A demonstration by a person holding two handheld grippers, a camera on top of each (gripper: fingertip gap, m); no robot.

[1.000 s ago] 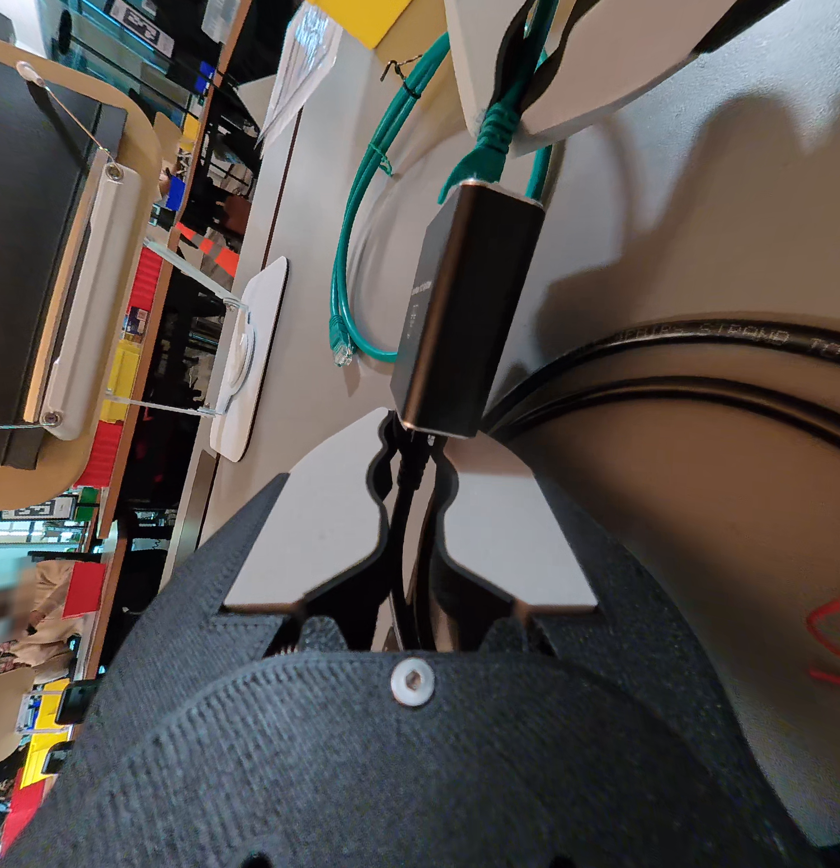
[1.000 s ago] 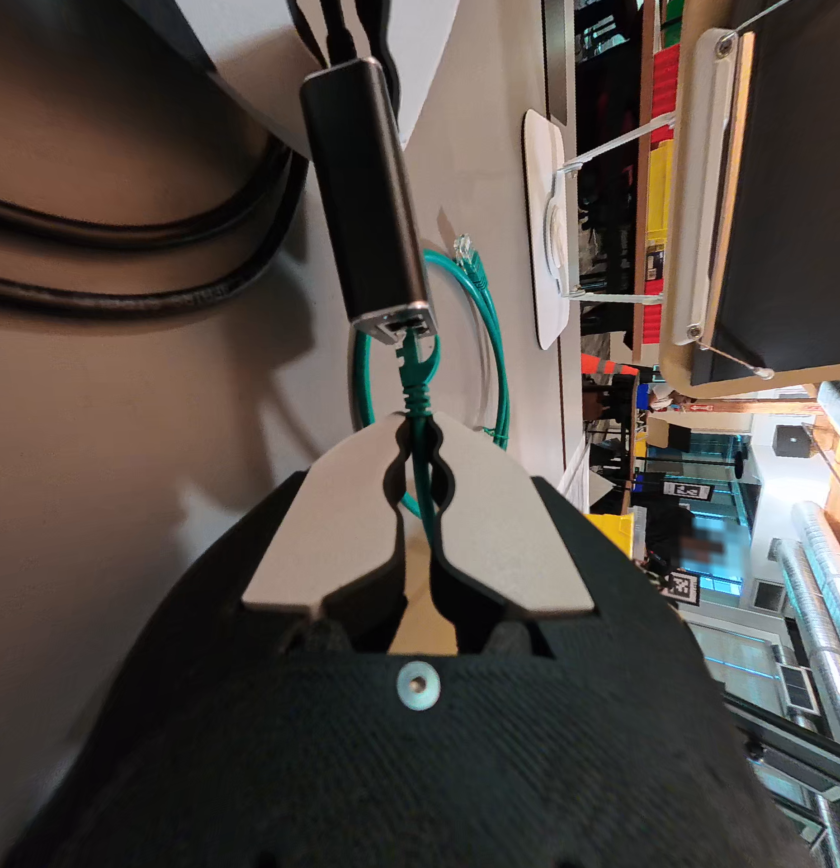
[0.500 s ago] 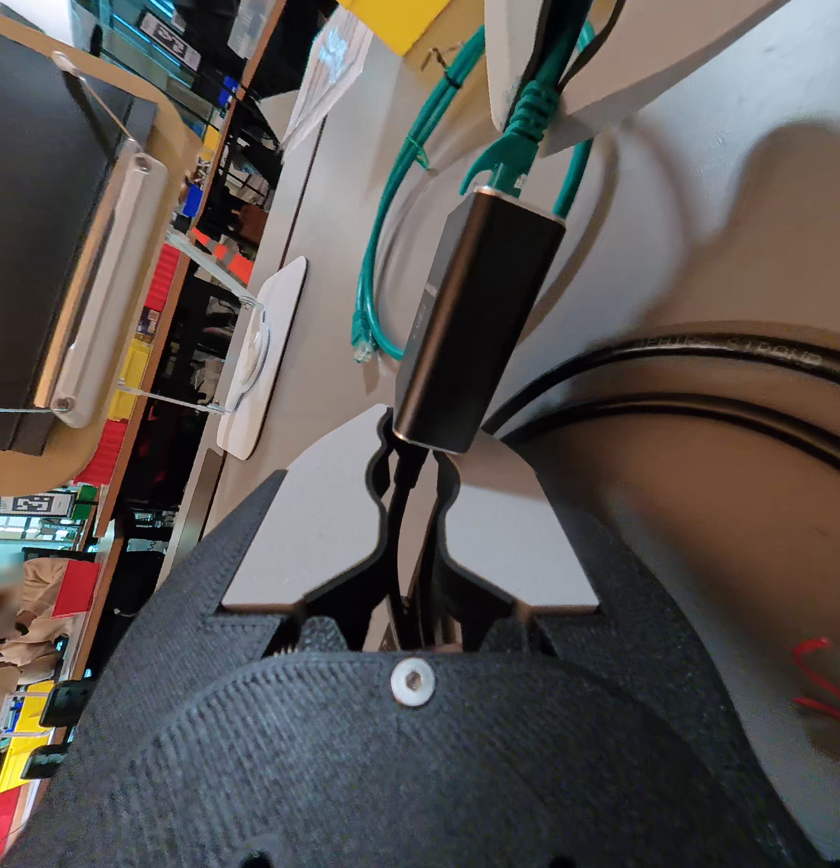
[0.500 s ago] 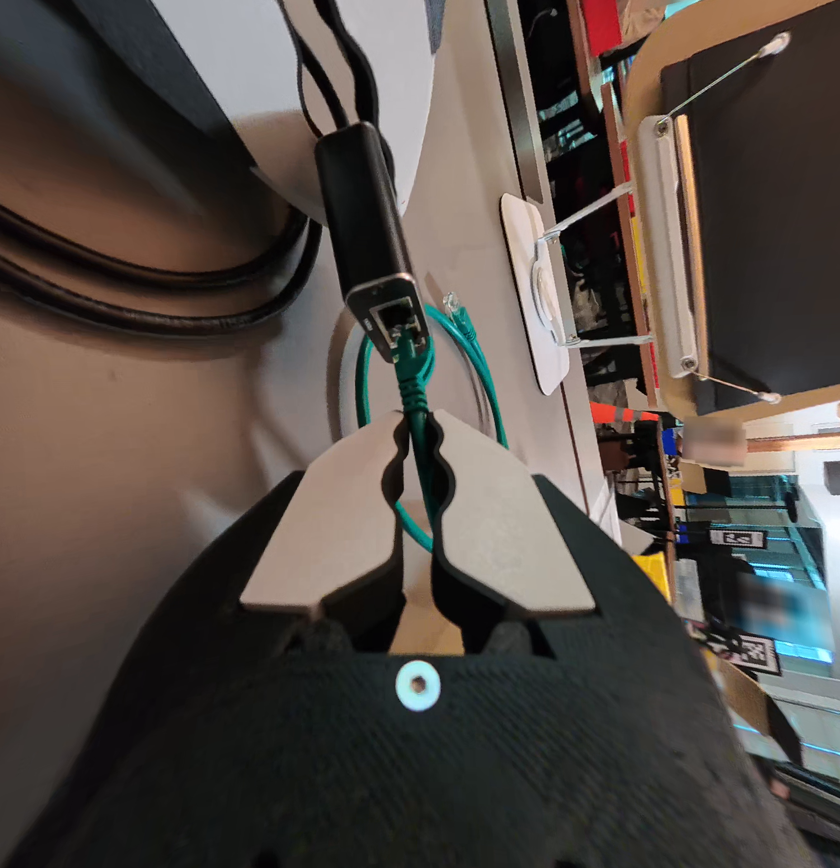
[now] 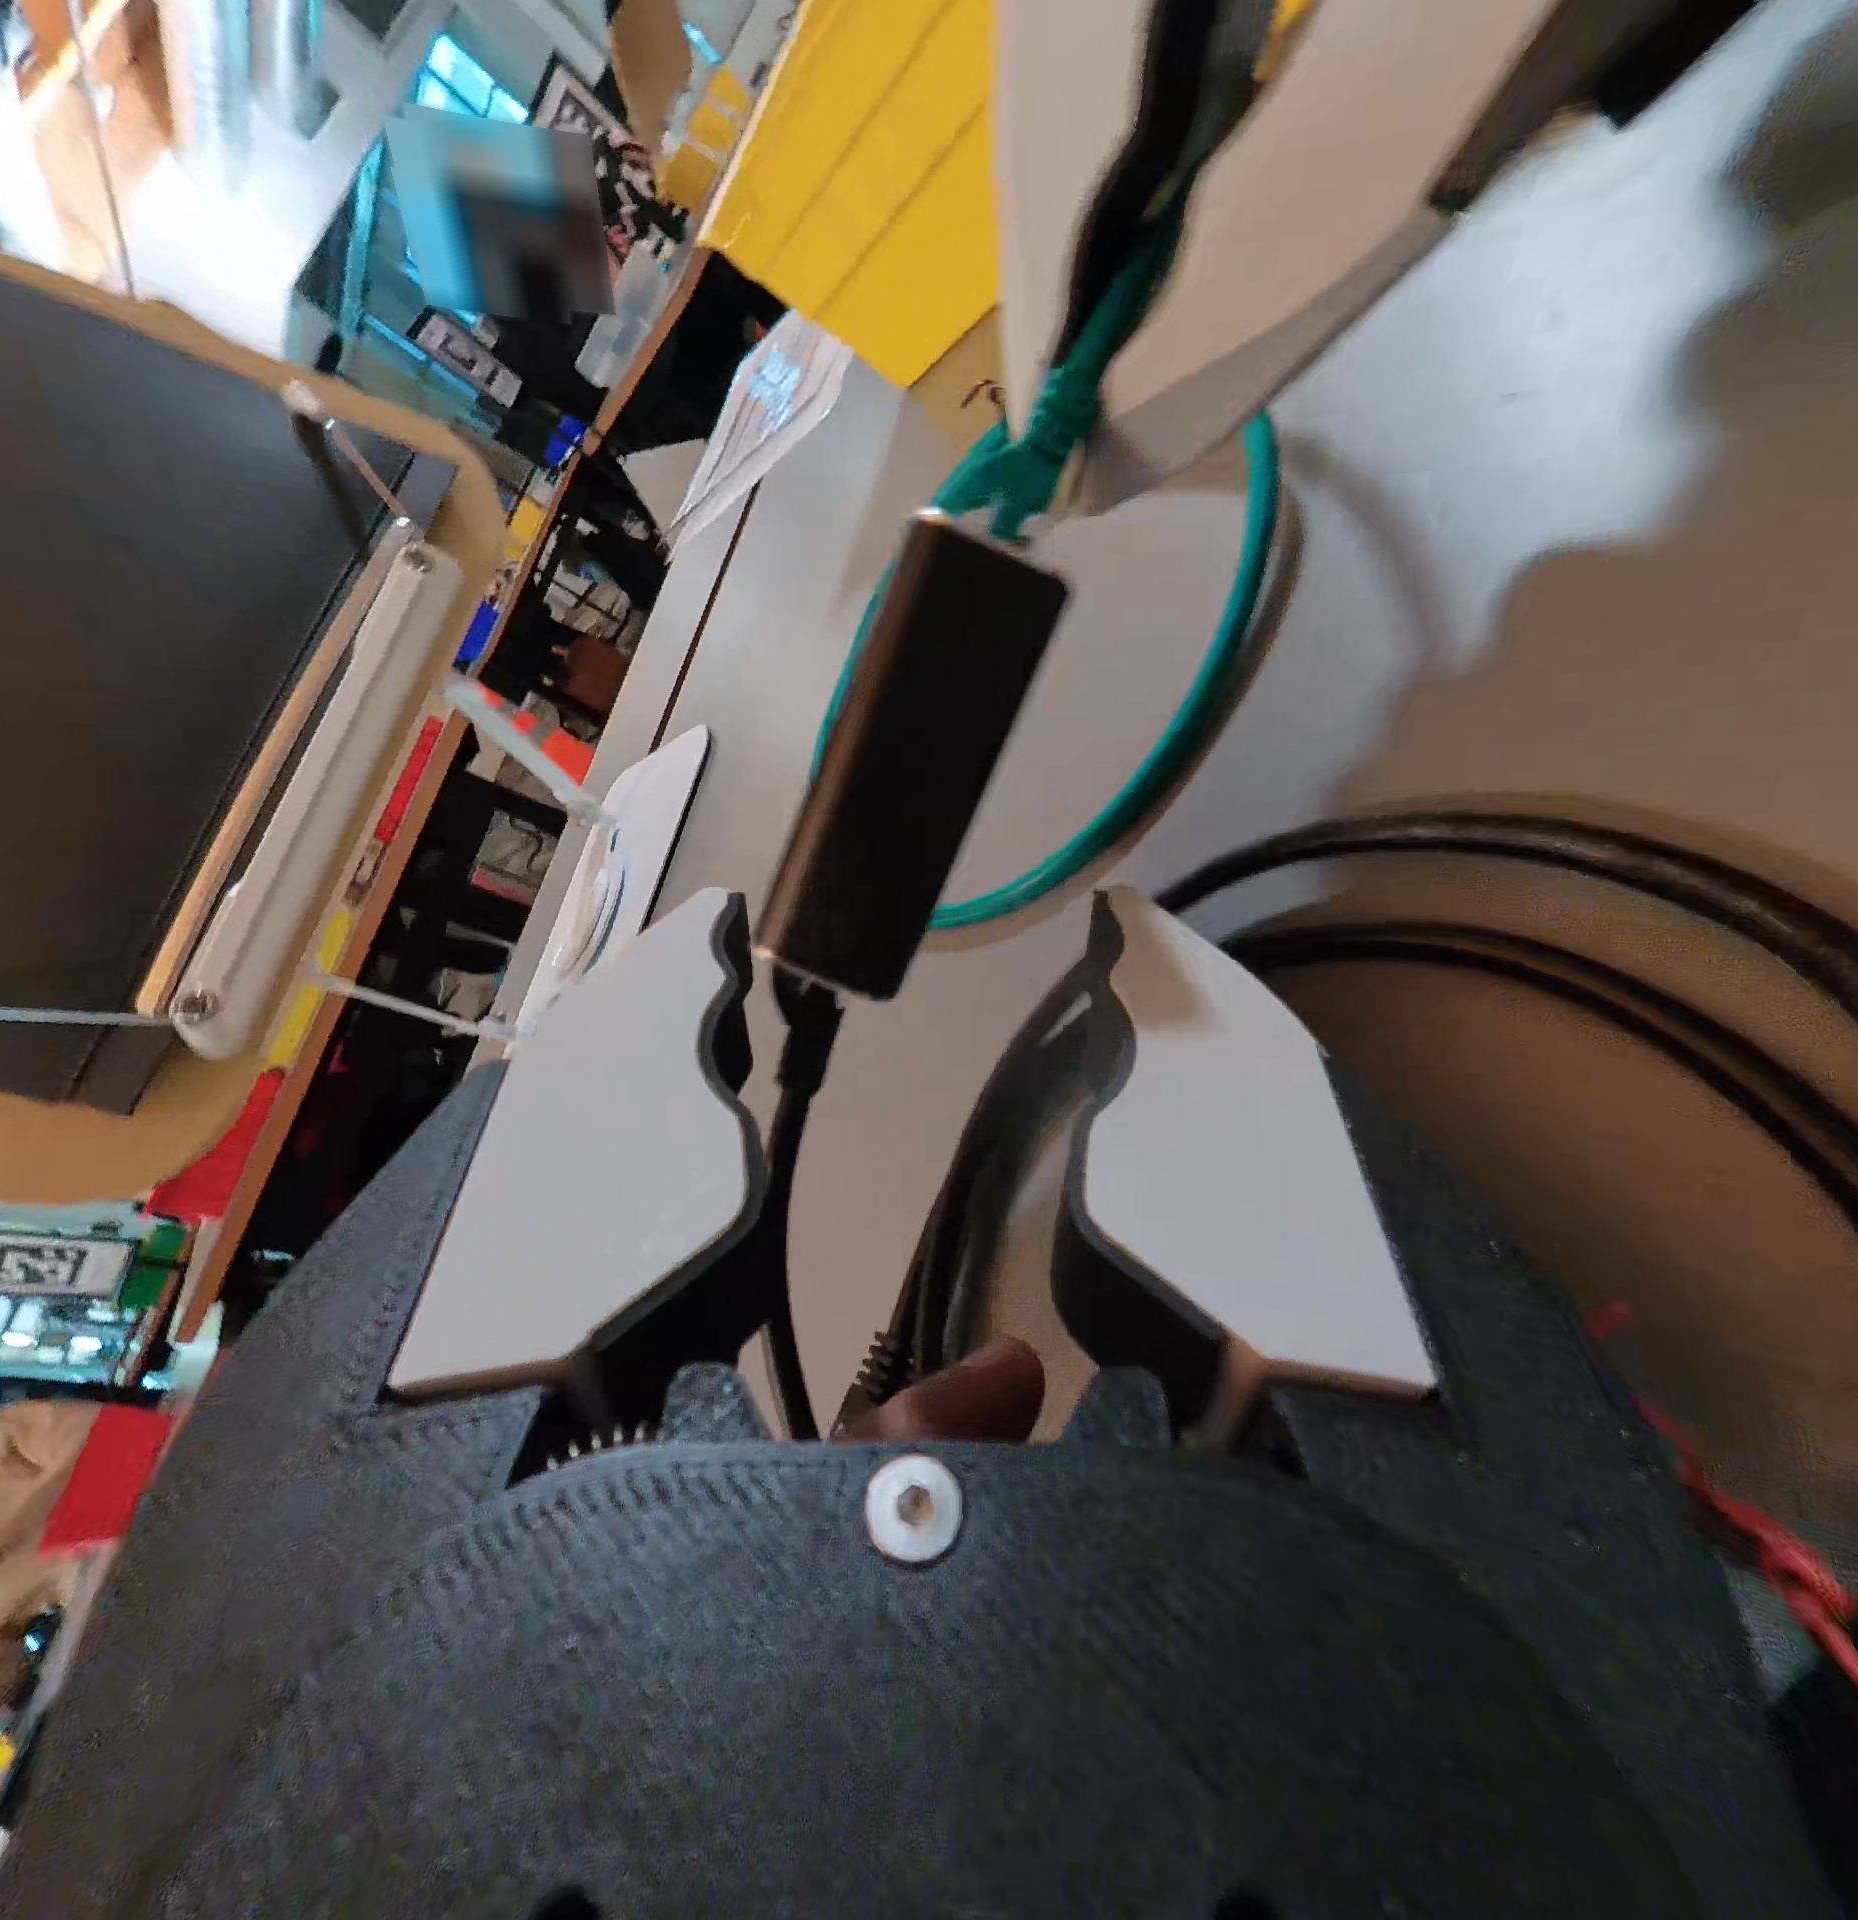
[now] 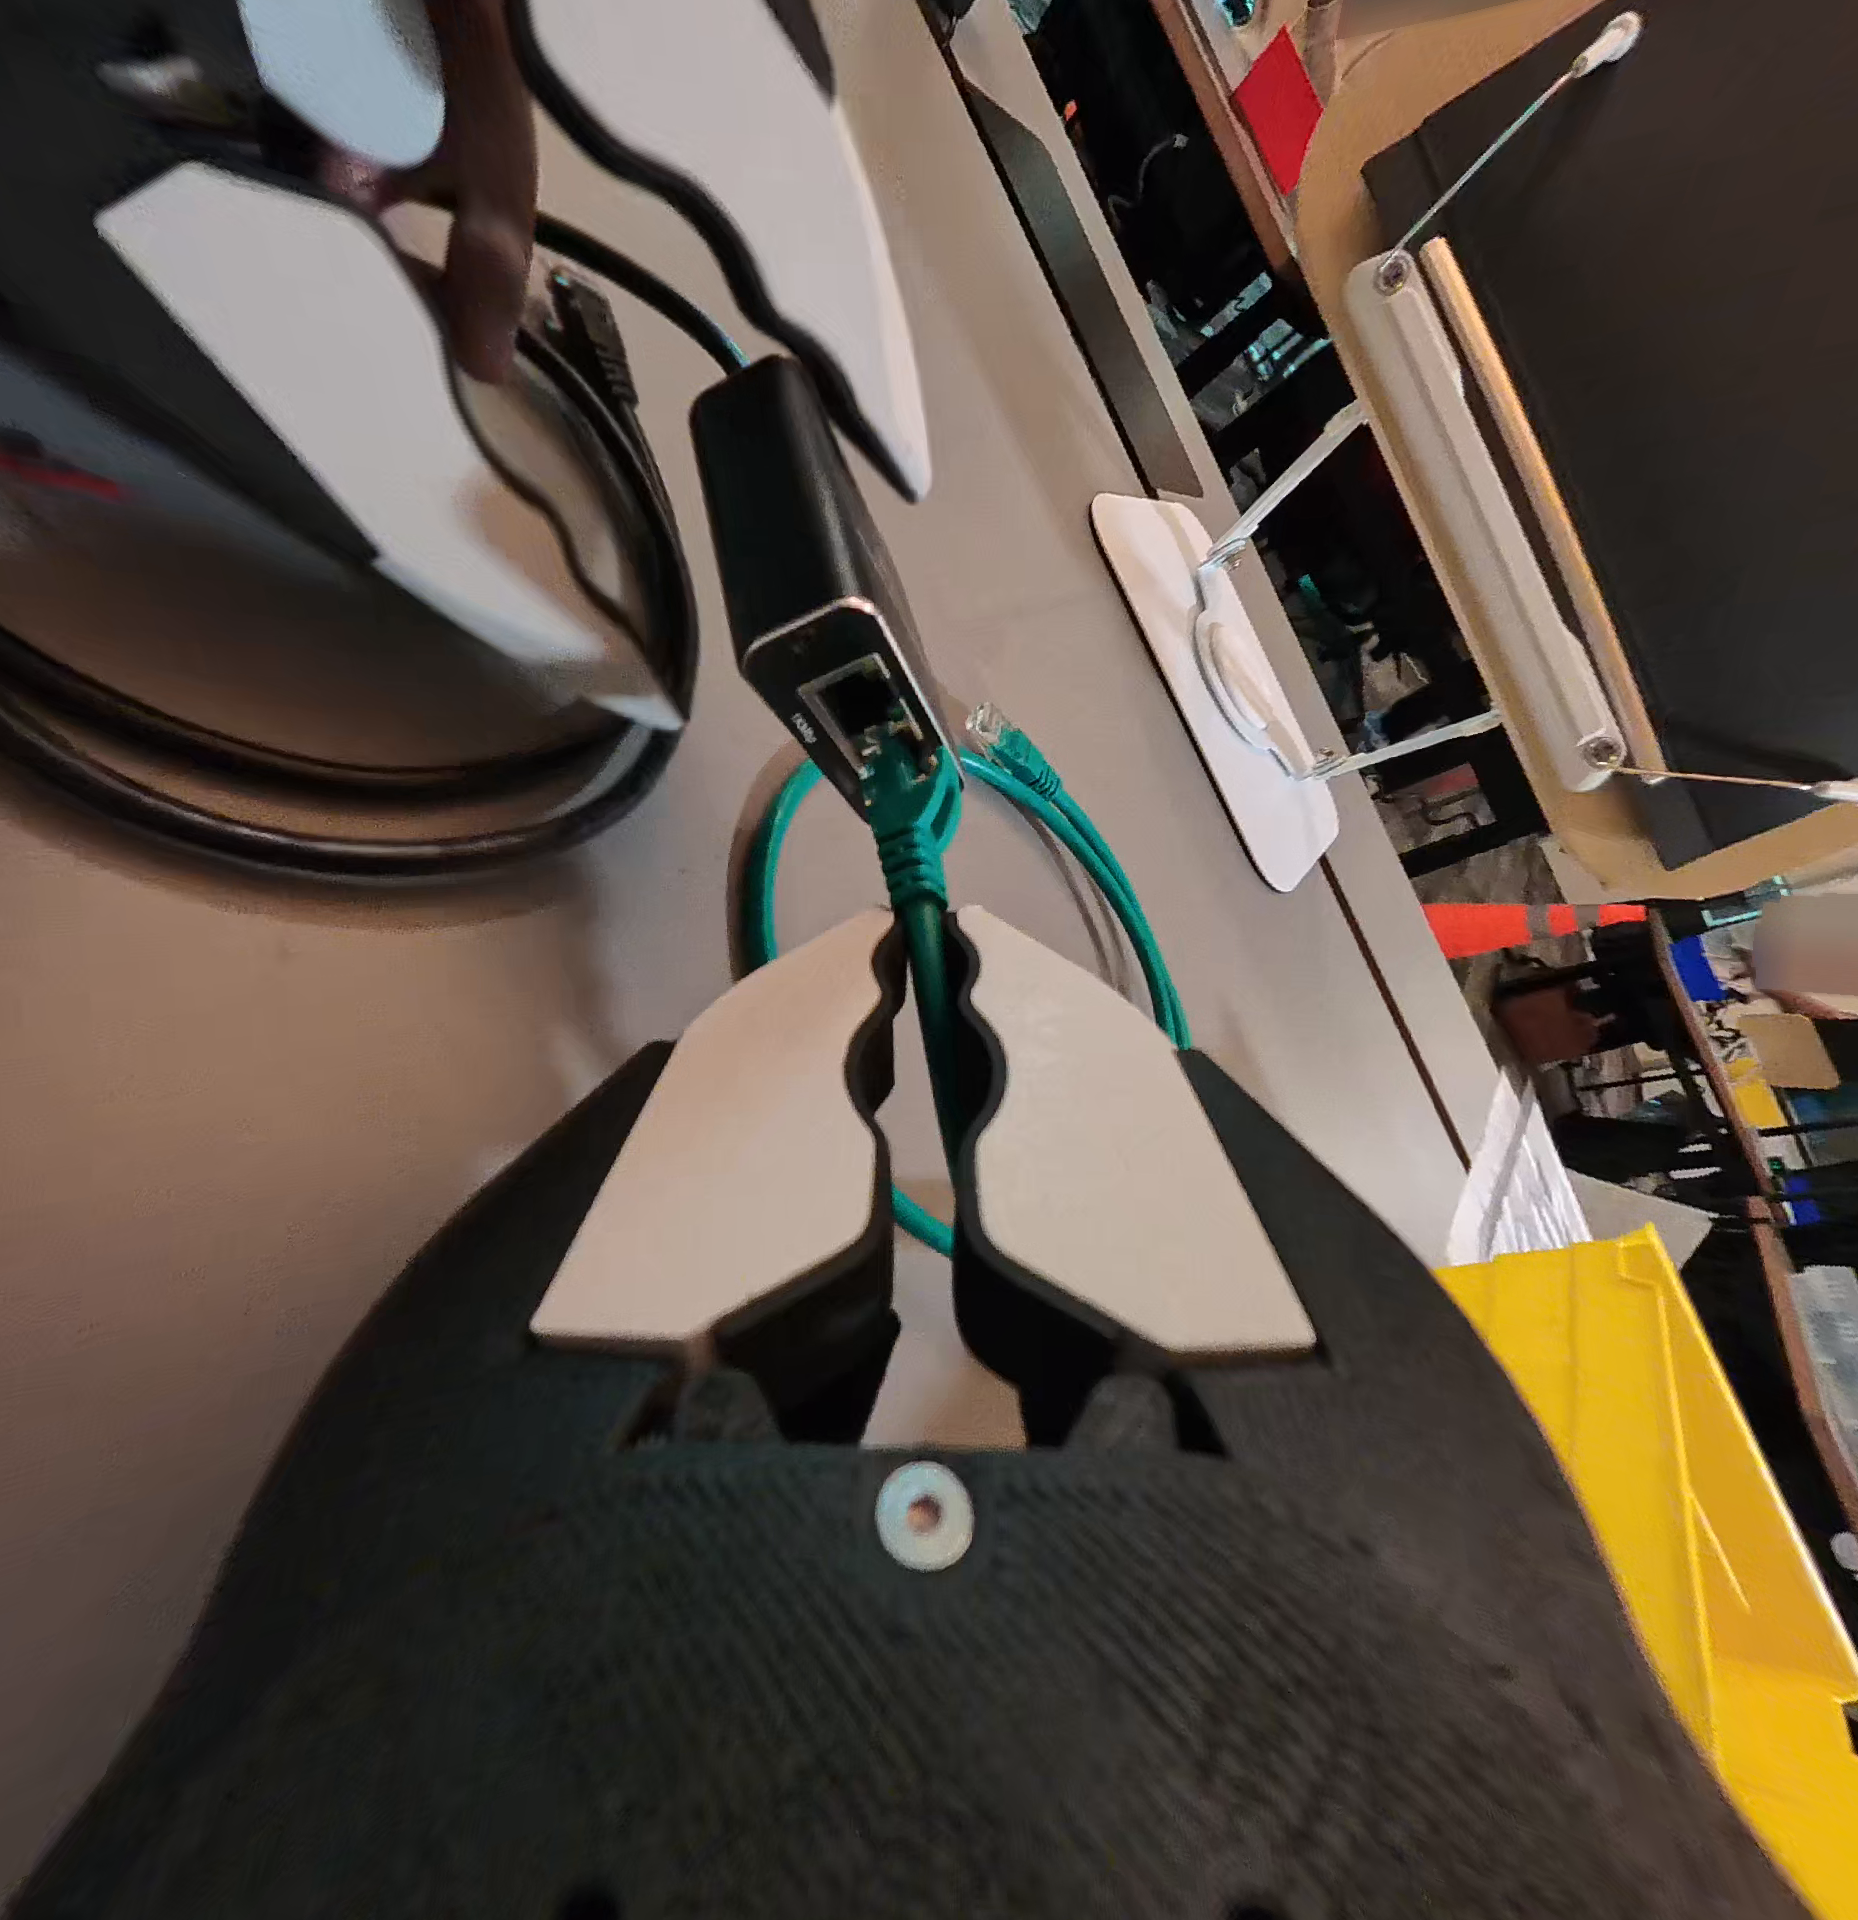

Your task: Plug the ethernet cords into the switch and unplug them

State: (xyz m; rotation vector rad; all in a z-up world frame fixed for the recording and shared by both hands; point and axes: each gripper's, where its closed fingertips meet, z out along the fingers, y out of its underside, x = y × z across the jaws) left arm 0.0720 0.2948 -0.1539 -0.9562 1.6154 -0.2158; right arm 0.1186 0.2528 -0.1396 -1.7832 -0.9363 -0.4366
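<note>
Pinching green cord (image 6: pixel 930 997), right gripper (image 6: pixel 925 920); plug in adapter (image 6: pixel 800 540); left gripper (image 5: pixel 920 914) fingers spread.

L gripper (image 5: pixel 920 914): jaws spread wide, nothing clamped btwn them; also seen far side in right wrist view (image 6: pixel 634 582), fingers apart. A fingertip (image 5: pixel 956 1392) of the person shows at its base, btwn the fingers. R gripper (image 6: pixel 925 920): jaws nearly closed, pinching green ethernet cord (image 6: pixel 930 997) just behind its plug.
</note>
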